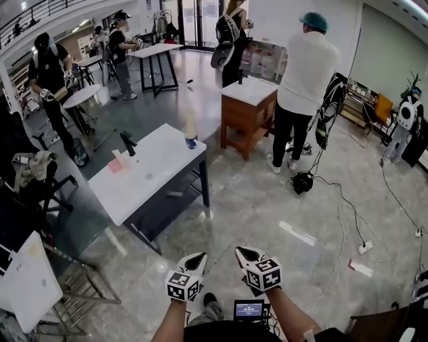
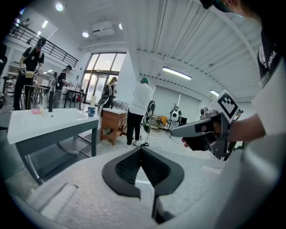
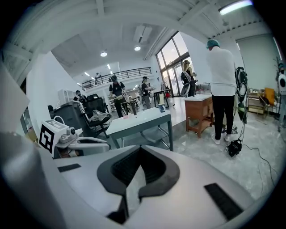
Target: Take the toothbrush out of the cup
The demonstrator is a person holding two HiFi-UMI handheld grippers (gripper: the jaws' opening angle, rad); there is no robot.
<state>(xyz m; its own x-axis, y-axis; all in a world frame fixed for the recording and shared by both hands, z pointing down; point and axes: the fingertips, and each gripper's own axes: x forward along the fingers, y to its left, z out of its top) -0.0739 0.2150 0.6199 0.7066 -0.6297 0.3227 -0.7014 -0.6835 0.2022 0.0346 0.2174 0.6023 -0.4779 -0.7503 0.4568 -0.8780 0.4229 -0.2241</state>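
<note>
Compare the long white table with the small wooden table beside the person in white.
The long white table has a white top on a dark, slim-legged frame; the small wooden table is a brown boxy body under a pale top. The white table is long and narrow, the wooden table squarish. A blue cup stands at the white table's far end; a person in white stands beside the wooden table. Both have pale tops.

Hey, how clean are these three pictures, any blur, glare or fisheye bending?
Head view: wide-angle bending at the edges; the small blue cup on the white rectangular table looks soft; the floor tiles shine. Left gripper view: strong fisheye, dark corners, near foreground blurred. Right gripper view: same round vignette, ceiling lights flare.
</note>
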